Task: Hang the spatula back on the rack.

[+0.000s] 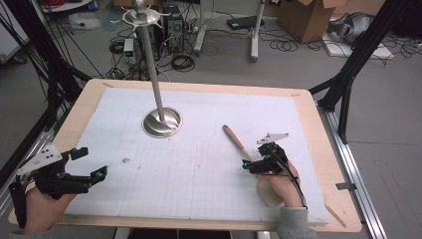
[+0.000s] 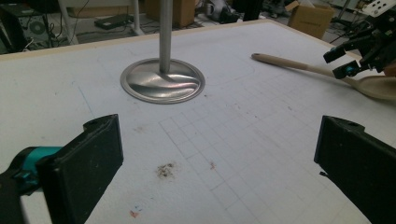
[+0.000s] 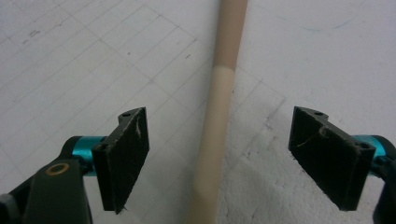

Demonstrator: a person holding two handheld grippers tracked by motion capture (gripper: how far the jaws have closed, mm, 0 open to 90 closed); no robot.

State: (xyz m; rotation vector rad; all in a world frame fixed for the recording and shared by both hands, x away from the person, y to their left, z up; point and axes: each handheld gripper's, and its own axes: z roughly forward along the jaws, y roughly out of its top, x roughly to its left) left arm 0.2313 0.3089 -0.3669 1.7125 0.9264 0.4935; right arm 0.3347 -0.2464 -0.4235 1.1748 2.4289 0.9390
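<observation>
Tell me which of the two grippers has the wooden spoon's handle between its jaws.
The right gripper: its open jaws straddle the wooden spoon handle. The left gripper has bare mat between its jaws.

Wooden spoon: bowel end mostly hidden under right gripper & hand in high view; handle cut off top & bottom in right gripper view. Metal stand: pole top cut off in left gripper view.

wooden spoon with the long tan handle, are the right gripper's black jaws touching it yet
Apart. In the right gripper view the wooden spoon runs between the right gripper's open black pads, with white mat showing on both sides of the handle.
</observation>
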